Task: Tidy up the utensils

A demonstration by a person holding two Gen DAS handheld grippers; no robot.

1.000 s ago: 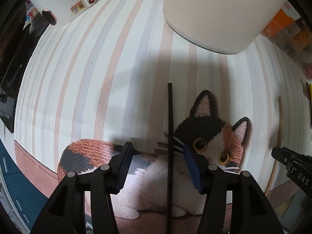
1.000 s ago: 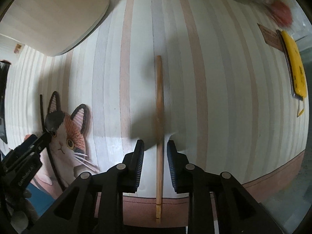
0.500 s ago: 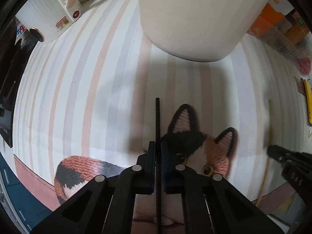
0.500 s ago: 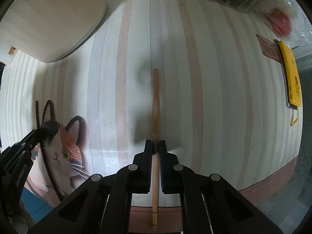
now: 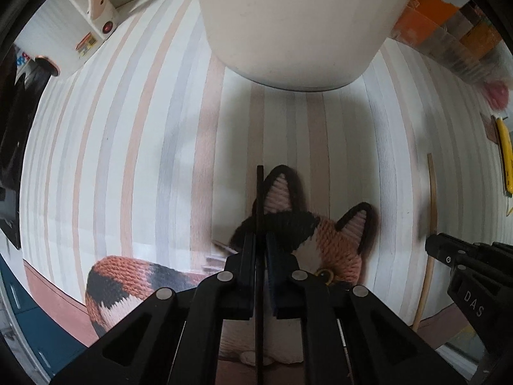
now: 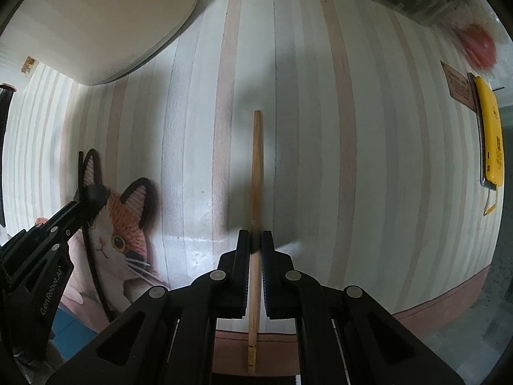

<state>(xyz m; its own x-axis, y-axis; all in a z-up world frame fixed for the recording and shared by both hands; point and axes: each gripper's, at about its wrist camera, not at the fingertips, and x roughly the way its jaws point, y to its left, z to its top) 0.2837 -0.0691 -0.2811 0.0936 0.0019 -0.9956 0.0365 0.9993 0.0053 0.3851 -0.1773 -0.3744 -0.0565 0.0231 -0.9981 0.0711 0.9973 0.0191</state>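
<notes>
A thin black chopstick [image 5: 259, 199] runs straight up the left wrist view, and my left gripper [image 5: 260, 240] is shut on it above the cat picture on the striped mat. A wooden chopstick [image 6: 256, 160] runs up the right wrist view with my right gripper [image 6: 255, 240] shut on its lower half. Each gripper shows at the edge of the other's view: the right gripper [image 5: 461, 263] with the wooden chopstick [image 5: 431, 224], the left gripper [image 6: 64, 218] with the black chopstick [image 6: 96, 276].
A white rounded container [image 5: 288, 25] stands at the far side of the striped mat [image 5: 128, 160]. A yellow device [image 6: 489, 134] lies at the right edge. Orange and dark boxes [image 5: 449, 25] line the back right; a white appliance [image 5: 93, 16] sits back left.
Both grippers were open around their chopsticks a second ago and have shut on them. The left gripper has moved toward the white container; the right has shifted slightly.
</notes>
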